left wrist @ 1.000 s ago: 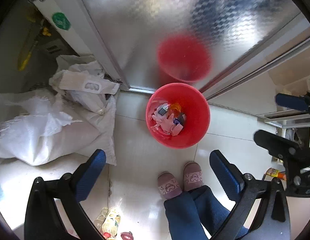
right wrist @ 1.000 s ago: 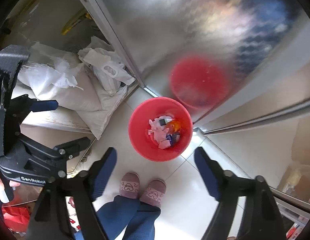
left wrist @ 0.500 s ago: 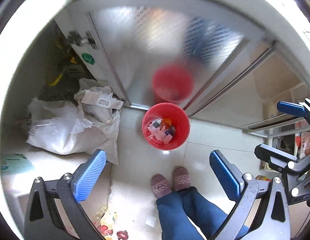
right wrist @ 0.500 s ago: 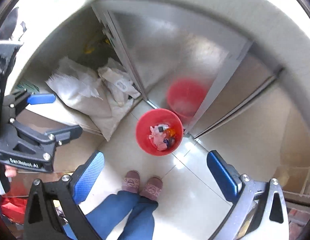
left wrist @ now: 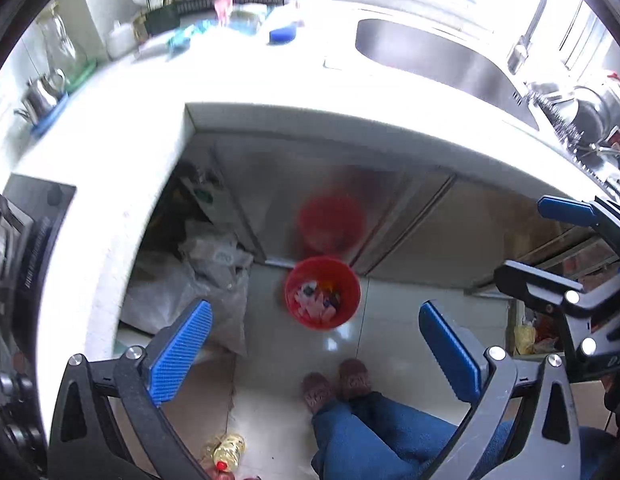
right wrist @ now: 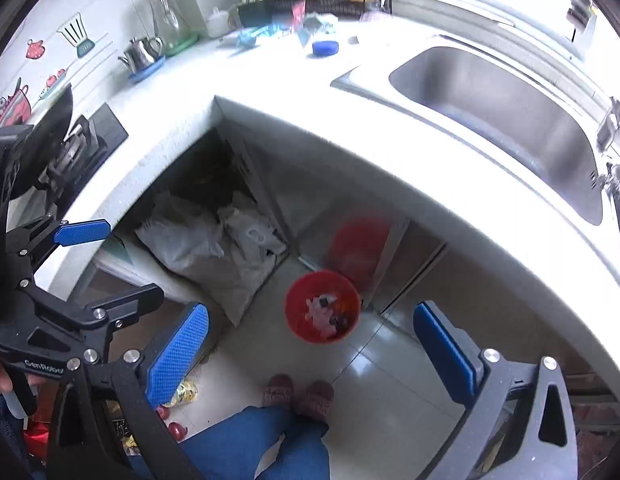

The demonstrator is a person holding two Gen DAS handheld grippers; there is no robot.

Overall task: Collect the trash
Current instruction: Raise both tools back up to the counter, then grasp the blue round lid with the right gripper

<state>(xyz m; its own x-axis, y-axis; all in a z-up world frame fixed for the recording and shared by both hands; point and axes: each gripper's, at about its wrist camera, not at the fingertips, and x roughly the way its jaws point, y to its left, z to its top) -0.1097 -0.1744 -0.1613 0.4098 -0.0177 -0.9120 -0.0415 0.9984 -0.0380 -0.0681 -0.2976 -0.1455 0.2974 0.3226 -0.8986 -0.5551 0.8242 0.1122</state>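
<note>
The left gripper [left wrist: 314, 344] hangs high over the floor with its blue pads spread wide and nothing between them; the right gripper [right wrist: 310, 344] is just as wide apart and just as empty. The task's thing, a red trash bin [left wrist: 322, 292], stands on the tiled floor against the steel cabinet doors [left wrist: 410, 216], just in front of the person's slippers [left wrist: 336, 382], and already holds a small heap of pink and dark scraps.

Working from the left, the risks are these. Stuffed white plastic bags [left wrist: 197, 280] spill out of the open cupboard close beside the bin, so a gripper lowered carelessly could snag one of them instead of trash. An oil bottle [left wrist: 225, 450] lies on the floor near the person's legs, easy to kick or roll. On the worktop [left wrist: 237, 92], loose blue and green wrappers [right wrist: 249, 36] lie among a glass jar [right wrist: 163, 14], a steel kettle [right wrist: 143, 52] and a blue lid [right wrist: 325, 47]; a reach for the wrappers could knock the jar or kettle. The sink [right wrist: 490, 108] lies open beyond, where a dropped scrap could land.

Much is poorly seen. The worktop is washed out by window glare, and the wrappers are blurred, so they may be packaging or cloth. The red shape on the cabinet door is probably the bin's reflection. The bin's contents are too small to name, and the cupboard interior is dark.
</note>
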